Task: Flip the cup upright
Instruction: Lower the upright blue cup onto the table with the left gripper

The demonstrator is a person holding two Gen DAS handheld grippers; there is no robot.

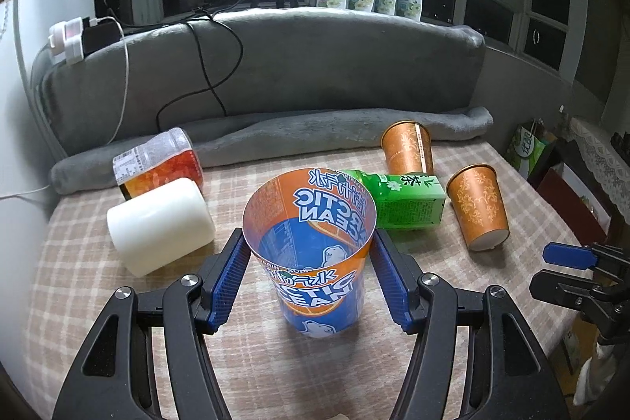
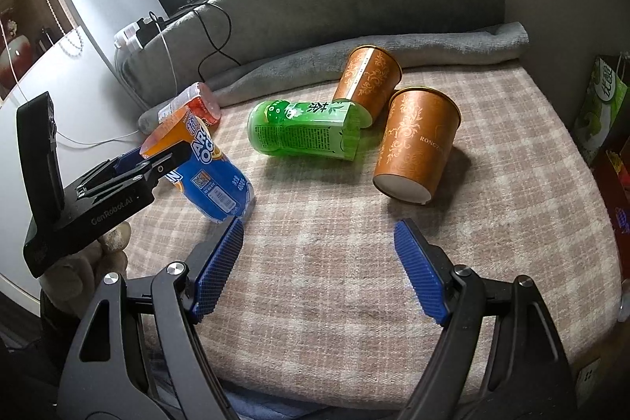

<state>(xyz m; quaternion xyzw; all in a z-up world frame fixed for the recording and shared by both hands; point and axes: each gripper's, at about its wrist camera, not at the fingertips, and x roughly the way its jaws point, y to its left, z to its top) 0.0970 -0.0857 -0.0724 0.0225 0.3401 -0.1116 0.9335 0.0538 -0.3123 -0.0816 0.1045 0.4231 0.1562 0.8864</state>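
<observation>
Ribbed blue pads point(image 1: 230, 282) pinch tapered printed cup point(image 1: 311, 247).

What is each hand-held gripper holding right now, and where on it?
Left hand-held gripper clamps the Arctic Ocean cup by its sides just below the rim. Right hand-held gripper holds nothing.

The left tongs point(image 1: 311, 282) point forward and slightly down, their blue ribbed pads point(image 1: 228, 282) spread to either side of the cup point(image 1: 315, 262) that sits between them; whether the pads press its wall cannot be told. Seen from the right wrist, the left tongs point(image 2: 157, 160) reach in from the left with a black finger laid across that cup point(image 2: 212, 176), a gloved hand point(image 2: 90, 262) under the black body. The right tongs point(image 2: 319, 270) gape wide, blue fingers point(image 2: 421, 270) well apart, nothing between them, low over the surface point(image 2: 315, 302).
</observation>
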